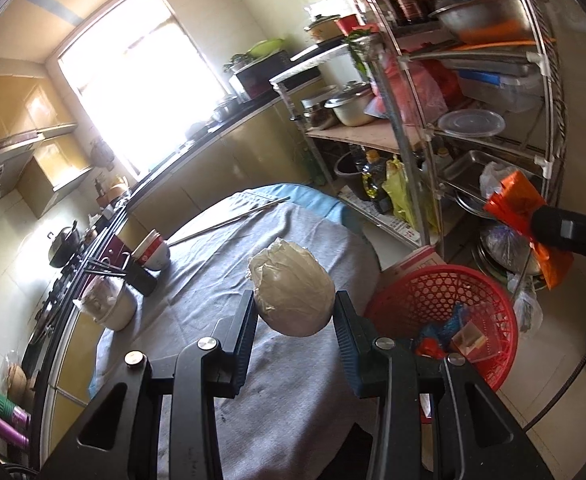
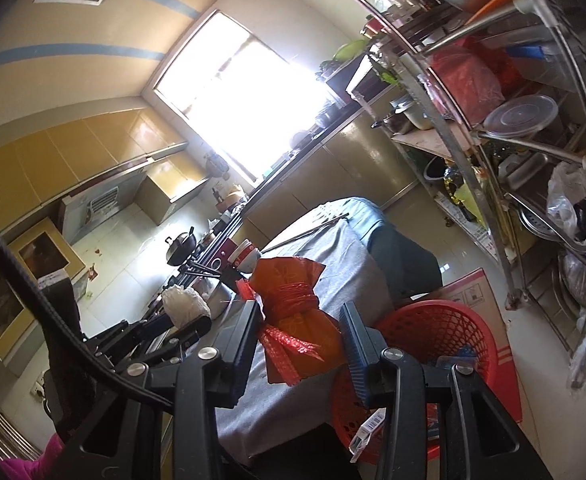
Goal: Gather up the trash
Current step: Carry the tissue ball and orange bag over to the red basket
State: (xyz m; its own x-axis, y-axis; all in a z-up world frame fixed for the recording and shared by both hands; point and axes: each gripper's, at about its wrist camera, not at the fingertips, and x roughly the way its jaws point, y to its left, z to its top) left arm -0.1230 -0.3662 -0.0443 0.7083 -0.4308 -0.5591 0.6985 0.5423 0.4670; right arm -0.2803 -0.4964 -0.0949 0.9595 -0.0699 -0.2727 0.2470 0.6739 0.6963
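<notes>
My left gripper is shut on a crumpled white paper ball, held above the grey-clothed table. It also shows in the right wrist view. My right gripper is shut on an orange wrapper tied with red plastic net, held above the table's right edge. The wrapper also shows in the left wrist view, above and right of the basket. A red mesh basket stands on the floor right of the table with several bits of trash inside; it also shows in the right wrist view.
On the table's left side stand stacked bowls, a covered white bowl and chopsticks. A metal rack full of pots and bags stands at the right. A cardboard box lies behind the basket. A stove counter runs along the left.
</notes>
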